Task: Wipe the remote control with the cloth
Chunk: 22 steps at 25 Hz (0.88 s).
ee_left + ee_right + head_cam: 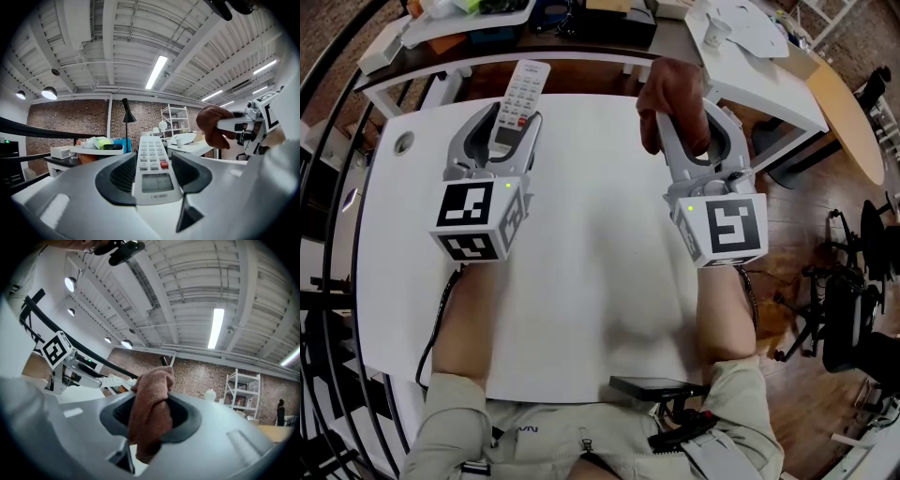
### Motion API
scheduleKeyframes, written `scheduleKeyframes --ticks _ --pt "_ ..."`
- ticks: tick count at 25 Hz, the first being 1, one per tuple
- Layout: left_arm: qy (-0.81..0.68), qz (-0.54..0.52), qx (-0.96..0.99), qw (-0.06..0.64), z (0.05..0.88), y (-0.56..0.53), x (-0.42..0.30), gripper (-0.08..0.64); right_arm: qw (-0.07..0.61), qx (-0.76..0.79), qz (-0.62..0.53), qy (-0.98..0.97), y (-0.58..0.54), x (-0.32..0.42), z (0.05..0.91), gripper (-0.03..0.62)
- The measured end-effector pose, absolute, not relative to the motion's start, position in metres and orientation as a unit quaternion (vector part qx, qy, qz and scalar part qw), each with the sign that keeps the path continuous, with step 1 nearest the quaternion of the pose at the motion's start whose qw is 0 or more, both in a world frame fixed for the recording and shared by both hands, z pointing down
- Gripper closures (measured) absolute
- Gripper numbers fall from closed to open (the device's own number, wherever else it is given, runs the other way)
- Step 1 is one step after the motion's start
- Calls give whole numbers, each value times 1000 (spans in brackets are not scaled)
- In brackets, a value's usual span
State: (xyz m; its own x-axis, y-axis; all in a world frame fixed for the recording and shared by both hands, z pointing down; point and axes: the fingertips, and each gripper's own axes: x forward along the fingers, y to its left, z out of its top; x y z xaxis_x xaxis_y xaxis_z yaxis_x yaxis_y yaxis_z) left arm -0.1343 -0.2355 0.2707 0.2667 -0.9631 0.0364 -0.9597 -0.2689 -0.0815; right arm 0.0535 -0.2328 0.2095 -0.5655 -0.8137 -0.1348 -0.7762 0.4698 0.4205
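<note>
Left gripper [514, 120] clamps the remote [521, 89] at 11 o'clock over the table [591, 262]; its own view reveals the display [157, 182]. Right gripper [686, 117] pinches the cloth [673, 94] at 1 o'clock.

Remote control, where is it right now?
The remote control is upper left in the head view, held in the left gripper at the white table's far edge, with the brown cloth to its right.
</note>
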Motion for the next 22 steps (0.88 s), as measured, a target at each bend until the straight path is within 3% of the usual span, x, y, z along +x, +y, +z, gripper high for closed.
scheduleKeyframes --ticks 22 --pt "631 -122 -761 -87 348 -261 -168 314 184 494 -61 -848 -298 92 329 472"
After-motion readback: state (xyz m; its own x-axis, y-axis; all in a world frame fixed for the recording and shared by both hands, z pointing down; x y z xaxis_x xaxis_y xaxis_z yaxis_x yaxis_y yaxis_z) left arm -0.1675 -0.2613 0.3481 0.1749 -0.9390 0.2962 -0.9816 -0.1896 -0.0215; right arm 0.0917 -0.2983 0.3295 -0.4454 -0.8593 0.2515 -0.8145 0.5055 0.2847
